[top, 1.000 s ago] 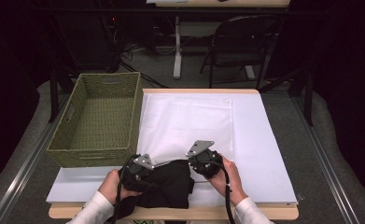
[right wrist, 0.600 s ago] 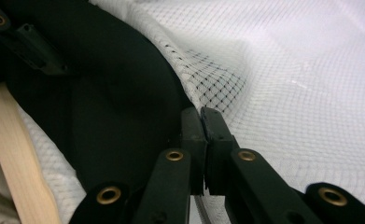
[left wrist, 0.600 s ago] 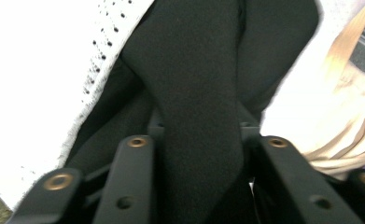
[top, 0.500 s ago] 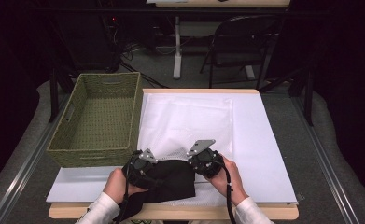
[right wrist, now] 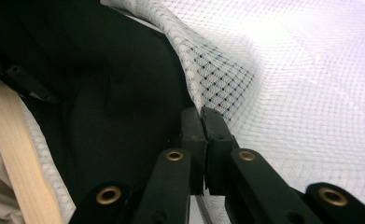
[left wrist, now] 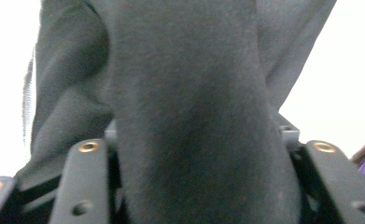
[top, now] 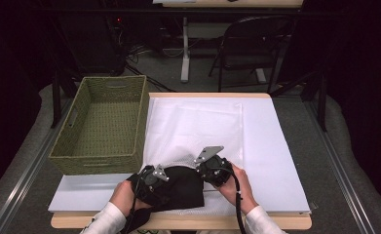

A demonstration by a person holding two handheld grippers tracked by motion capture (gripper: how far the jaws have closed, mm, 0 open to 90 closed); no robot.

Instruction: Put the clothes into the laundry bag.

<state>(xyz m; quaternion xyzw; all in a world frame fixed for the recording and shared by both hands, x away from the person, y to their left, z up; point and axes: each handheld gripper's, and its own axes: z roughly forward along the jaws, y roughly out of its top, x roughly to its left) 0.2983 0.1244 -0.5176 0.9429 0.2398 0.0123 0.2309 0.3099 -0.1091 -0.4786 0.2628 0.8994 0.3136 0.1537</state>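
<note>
Shifted since half a second ago: black garment drawn further under the white mesh bag, bag edge lifted higher. Located at front edge of table, left of centre, long axis running left to right between both hands. Left gripper clamped on bunched garment fabric, wrist low. Right gripper closed on mesh bag rim, garment just left of it. Woven basket at left edge, well apart.
</note>
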